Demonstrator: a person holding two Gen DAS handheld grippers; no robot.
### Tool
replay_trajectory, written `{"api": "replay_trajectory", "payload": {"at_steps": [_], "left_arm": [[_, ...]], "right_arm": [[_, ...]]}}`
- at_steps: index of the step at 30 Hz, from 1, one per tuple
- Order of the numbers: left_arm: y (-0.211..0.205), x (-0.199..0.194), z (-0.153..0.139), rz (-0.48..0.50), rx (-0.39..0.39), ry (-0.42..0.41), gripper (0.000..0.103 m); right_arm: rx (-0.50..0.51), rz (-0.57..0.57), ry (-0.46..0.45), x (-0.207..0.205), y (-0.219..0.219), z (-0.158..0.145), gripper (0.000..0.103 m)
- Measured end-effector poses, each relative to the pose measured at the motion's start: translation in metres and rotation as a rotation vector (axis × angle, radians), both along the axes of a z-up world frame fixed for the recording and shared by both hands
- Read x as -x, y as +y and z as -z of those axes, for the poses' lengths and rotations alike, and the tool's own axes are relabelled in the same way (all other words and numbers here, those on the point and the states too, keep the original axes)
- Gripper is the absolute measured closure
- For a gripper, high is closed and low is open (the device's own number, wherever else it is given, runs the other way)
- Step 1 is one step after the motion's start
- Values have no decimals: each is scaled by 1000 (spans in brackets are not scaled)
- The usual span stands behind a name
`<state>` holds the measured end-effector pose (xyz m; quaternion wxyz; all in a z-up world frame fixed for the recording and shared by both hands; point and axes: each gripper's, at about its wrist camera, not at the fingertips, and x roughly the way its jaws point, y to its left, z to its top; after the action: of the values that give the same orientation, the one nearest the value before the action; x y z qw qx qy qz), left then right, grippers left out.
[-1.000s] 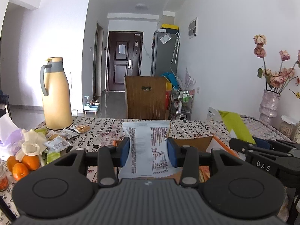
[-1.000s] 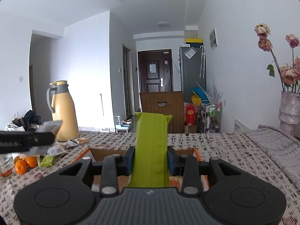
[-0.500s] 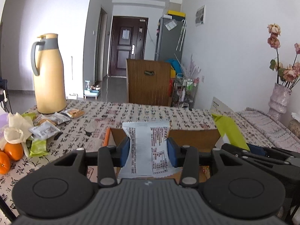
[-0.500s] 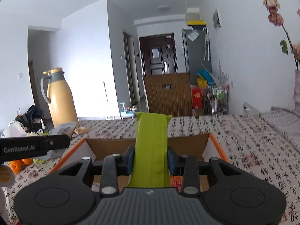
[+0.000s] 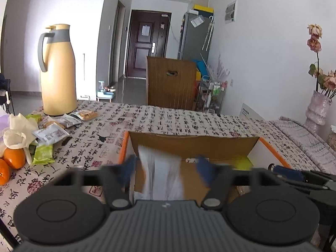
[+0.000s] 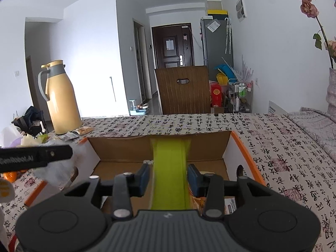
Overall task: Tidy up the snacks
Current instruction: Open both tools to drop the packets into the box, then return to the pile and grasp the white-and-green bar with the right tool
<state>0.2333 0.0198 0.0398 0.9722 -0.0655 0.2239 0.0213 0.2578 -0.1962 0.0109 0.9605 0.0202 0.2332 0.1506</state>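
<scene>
An open cardboard box [image 5: 189, 136] with orange outer sides sits on the patterned tablecloth in front of both grippers. My left gripper [image 5: 166, 168] hangs over the box's left part with its jaws opening. A white printed snack packet [image 5: 161, 172] is blurred between the blue pads [image 5: 128, 168], and neither pad touches it. My right gripper [image 6: 169, 178] is over the same box [image 6: 157, 138], jaws also opening. A lime-green packet [image 6: 170, 163] stands loose between its pads [image 6: 145, 177], its top leaning on the far wall. Other packets lie on the box floor.
A tall yellow thermos [image 5: 57, 69] stands at the far left of the table. Loose snack packets [image 5: 50, 134], oranges [image 5: 14, 157] and a white flower lie near it. A vase of dried roses [image 5: 317, 109] is at the right. A wooden chair [image 5: 170, 82] faces the far edge.
Both grippers have come down and forward over the box. Each held its packet tight before; now both sets of jaws have spread and the white and green packets are released.
</scene>
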Motion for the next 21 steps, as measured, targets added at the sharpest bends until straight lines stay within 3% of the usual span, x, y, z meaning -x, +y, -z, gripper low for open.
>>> {"api": "replay_trajectory", "payload": {"at_steps": [1, 4, 5, 21], "left_arm": [[-1, 2, -1, -10, -2, -11, 0], [1, 7, -6, -18, 12, -35, 0], [2, 8, -6, -20, 21, -39, 0], [3, 11, -16, -39, 50, -60, 0]], "right_arm": [[4, 6, -5, 1, 0, -1, 35], [5, 27, -13, 3, -3, -2, 4], [-2, 33, -13, 3, -4, -2, 1], [-13, 47, -38, 7, -6, -12, 0]]}}
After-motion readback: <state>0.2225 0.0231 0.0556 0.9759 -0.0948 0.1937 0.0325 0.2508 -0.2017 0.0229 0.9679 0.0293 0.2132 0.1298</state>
